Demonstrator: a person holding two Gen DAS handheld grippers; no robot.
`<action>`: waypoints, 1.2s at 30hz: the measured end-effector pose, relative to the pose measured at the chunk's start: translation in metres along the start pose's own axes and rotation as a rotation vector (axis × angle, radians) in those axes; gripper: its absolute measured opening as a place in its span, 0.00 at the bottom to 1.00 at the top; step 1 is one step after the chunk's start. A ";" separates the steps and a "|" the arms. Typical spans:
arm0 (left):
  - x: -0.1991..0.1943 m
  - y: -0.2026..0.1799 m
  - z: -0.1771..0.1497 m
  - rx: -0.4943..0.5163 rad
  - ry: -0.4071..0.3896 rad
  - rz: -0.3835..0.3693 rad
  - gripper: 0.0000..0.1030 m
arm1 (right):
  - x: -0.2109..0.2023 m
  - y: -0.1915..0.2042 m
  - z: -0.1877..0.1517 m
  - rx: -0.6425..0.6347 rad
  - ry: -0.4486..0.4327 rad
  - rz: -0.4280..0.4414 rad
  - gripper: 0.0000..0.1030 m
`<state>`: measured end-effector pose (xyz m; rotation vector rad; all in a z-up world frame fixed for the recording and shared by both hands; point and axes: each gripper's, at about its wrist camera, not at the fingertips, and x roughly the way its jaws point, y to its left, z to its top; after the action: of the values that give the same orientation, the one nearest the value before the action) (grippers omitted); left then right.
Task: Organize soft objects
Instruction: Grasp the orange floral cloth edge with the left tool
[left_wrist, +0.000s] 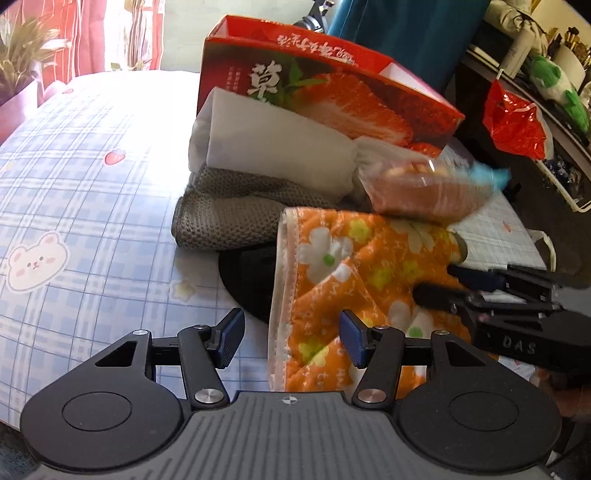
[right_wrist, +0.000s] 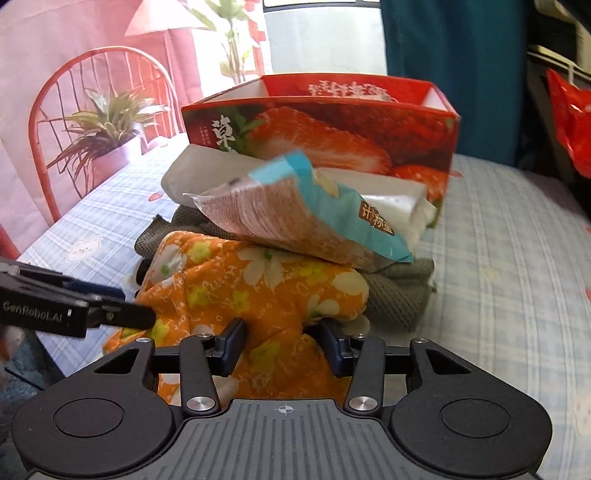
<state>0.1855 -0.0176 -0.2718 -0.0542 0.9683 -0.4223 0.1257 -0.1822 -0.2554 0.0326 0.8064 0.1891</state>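
Note:
A pile of soft things lies on the bed in front of a red strawberry box (left_wrist: 314, 85) (right_wrist: 332, 122). An orange flowered cloth (left_wrist: 354, 258) (right_wrist: 258, 288) is nearest. Under and behind it are a grey knitted cloth (left_wrist: 225, 214) (right_wrist: 399, 295), a folded white cloth (left_wrist: 273, 147) (right_wrist: 399, 199) and a black item (left_wrist: 251, 284). A snack bag (left_wrist: 424, 188) (right_wrist: 295, 214) lies on top. My left gripper (left_wrist: 291, 341) is open at the orange cloth's near edge. My right gripper (right_wrist: 282, 345) is open, with orange cloth between its fingers.
The bed has a blue checked sheet (left_wrist: 92, 184) (right_wrist: 517, 240) with bear and strawberry prints. A red plastic bag (left_wrist: 513, 122) hangs at the right by cluttered shelves. A teal curtain (right_wrist: 454, 74) stands behind the box. A potted plant (right_wrist: 107, 140) sits left.

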 end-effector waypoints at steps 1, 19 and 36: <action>0.002 0.000 0.000 -0.001 0.007 0.005 0.57 | 0.003 0.001 0.002 -0.010 -0.004 0.001 0.40; 0.024 -0.003 -0.003 0.032 0.001 0.109 1.00 | -0.003 0.004 -0.026 -0.016 -0.126 -0.044 0.49; 0.028 -0.011 -0.006 0.044 -0.019 0.142 1.00 | 0.007 -0.028 -0.040 0.143 -0.115 -0.058 0.80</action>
<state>0.1904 -0.0370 -0.2945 0.0503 0.9377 -0.3114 0.1065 -0.2104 -0.2911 0.1532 0.7039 0.0734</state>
